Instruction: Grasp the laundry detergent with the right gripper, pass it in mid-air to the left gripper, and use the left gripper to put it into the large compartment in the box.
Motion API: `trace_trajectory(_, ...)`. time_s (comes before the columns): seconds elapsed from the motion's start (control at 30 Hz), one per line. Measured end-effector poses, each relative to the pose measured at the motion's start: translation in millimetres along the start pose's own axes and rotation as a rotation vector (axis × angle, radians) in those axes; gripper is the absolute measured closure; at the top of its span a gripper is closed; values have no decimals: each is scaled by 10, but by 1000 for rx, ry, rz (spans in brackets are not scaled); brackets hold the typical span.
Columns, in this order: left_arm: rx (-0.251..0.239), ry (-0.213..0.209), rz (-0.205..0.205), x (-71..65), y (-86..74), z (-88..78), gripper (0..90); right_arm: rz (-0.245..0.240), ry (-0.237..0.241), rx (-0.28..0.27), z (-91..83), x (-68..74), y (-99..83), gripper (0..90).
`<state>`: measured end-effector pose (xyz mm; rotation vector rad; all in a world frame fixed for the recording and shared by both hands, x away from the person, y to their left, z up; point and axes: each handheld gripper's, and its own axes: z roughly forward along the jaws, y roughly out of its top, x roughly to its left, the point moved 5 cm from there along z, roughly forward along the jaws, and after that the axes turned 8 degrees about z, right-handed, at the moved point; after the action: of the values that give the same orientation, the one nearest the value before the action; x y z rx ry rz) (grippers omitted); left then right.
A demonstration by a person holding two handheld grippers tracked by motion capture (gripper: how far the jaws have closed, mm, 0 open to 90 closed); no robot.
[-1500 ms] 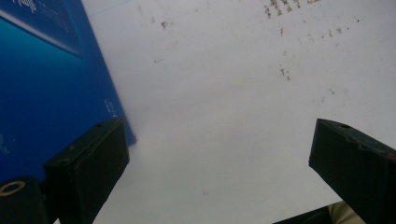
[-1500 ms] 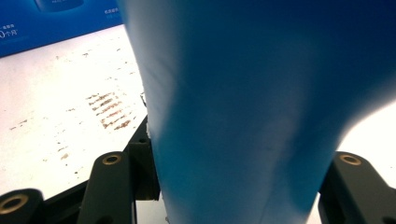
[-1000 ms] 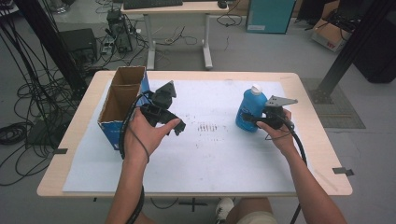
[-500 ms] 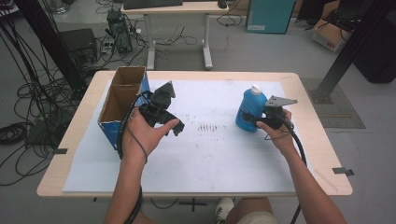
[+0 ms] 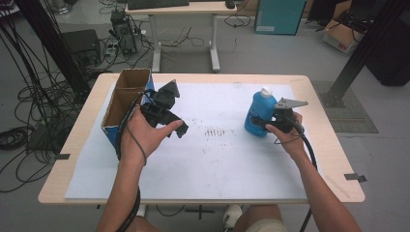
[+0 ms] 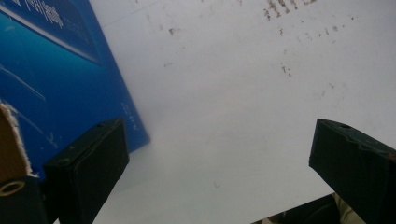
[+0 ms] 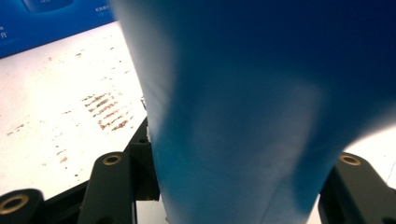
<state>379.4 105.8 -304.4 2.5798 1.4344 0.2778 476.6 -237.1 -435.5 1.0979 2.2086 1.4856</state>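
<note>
A blue bottle (image 5: 256, 115) with a white cap stands upright on the white mat (image 5: 212, 164) at the right. My right gripper (image 5: 263, 123) is shut on its lower body from the right side. In the right gripper view the bottle (image 7: 243, 102) sits pressed between the two black jaws. My left gripper (image 5: 170, 126) is held above the mat beside the cardboard box (image 5: 126, 96), pointing down and to the right. In the left gripper view it (image 6: 219, 168) stands open with nothing between its jaws, and the box's blue side (image 6: 56, 84) lies just to their left.
The open-topped box has two compartments and stands at the table's left. Dark smudges (image 5: 215, 131) mark the mat's middle. The wooden table edge (image 5: 203, 195) runs along the front. Cables, a desk and boxes lie on the floor beyond.
</note>
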Motion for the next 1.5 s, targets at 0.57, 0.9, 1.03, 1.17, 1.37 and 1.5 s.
trace_trajectory(0.57,-7,-63,174,205,136,-303,56,-44,57,17,-83,364,587,427)
trace_trajectory(0.9,5,-96,286,342,141,-480,56,-76,121,48,62,708,790,425)
trace_trajectory(1.03,3,-97,290,363,151,-523,58,-89,146,52,137,828,820,425)
trace_trajectory(1.17,-4,-92,300,378,170,-588,59,-101,166,58,192,921,834,424)
trace_trajectory(1.37,-5,-100,336,364,199,-685,64,-126,189,78,253,1022,823,423)
trace_trajectory(1.5,91,-14,403,317,240,-758,56,-129,198,82,272,1069,818,423)
